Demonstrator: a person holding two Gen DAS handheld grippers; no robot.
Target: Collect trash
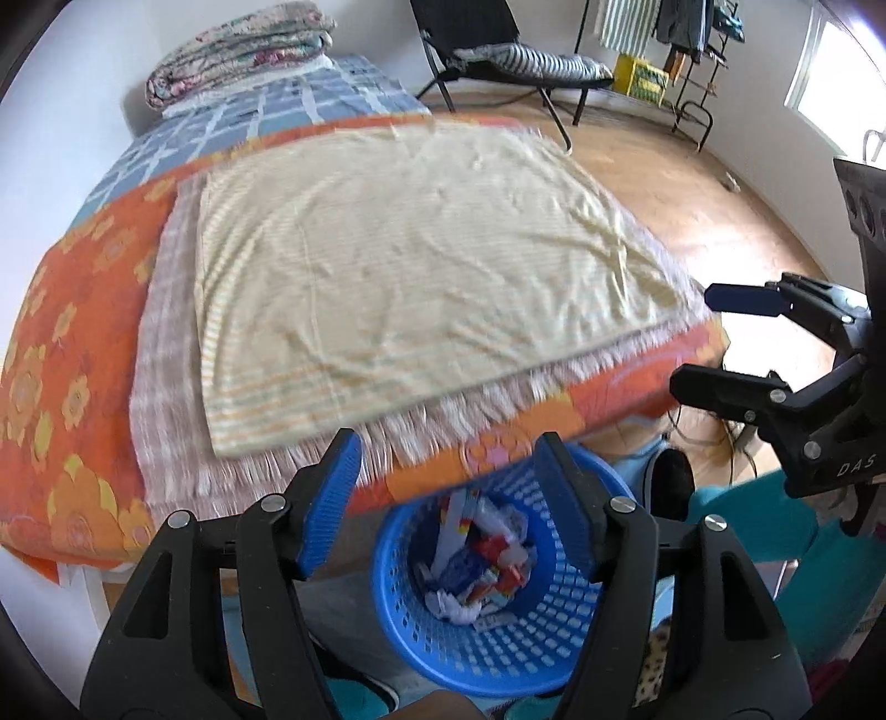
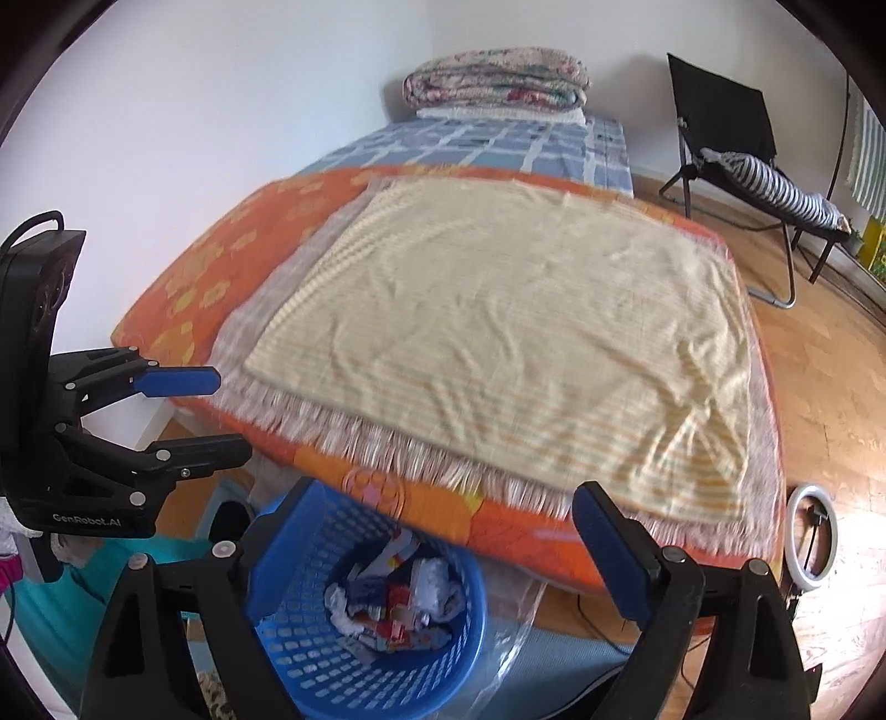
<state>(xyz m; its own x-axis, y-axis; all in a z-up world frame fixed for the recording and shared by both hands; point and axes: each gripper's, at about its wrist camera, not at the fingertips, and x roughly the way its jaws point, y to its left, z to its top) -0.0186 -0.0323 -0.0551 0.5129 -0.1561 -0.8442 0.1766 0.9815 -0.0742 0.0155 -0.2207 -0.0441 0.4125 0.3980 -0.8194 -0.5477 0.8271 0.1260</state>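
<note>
A blue plastic basket (image 1: pixel 531 642) stands on the floor at the foot of the bed, with crumpled white, red and blue trash (image 1: pixel 487 559) inside. It also shows in the right wrist view (image 2: pixel 310 653), with the trash (image 2: pixel 398 598) in it. My left gripper (image 1: pixel 448 504) is open and empty above the basket. My right gripper (image 2: pixel 443 554) is open and empty above the basket and bed edge. Each gripper shows in the other's view: the right one (image 1: pixel 714 338) and the left one (image 2: pixel 221 412), both open.
A bed with an orange flowered cover (image 1: pixel 72 360) carries a pale yellow cloth (image 1: pixel 421 277). Folded quilts (image 1: pixel 243 50) lie at its head. A black chair (image 1: pixel 498 50) and a clothes rack (image 1: pixel 692 50) stand on the wooden floor. A ring light (image 2: pixel 814 531) lies by the bed.
</note>
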